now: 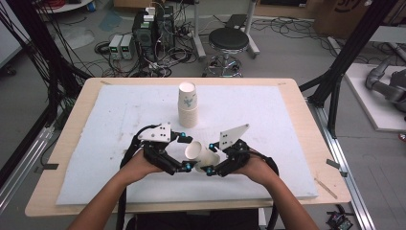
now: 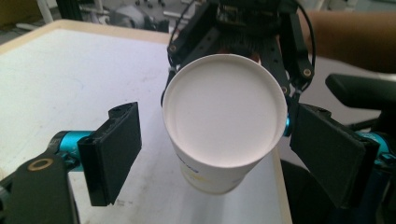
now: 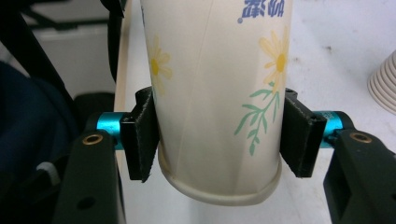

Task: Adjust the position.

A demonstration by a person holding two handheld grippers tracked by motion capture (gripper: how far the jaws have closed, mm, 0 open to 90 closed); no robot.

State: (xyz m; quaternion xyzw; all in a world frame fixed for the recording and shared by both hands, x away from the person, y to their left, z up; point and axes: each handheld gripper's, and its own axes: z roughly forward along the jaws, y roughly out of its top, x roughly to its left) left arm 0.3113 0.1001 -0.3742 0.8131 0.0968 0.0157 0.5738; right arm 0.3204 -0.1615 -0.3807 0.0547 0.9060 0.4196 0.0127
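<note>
Paper: 1 held cup [image 3: 217,98], 1 stack [image 1: 187,105]

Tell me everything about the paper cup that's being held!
The paper cup is white, printed with yellow flowers, green sprigs and blue writing. It lies tipped on its side above the white mat. The right tool clamps its wall near the rolled rim, pads on both sides. Its base faces the open left tool, whose jaws flank it.
</note>
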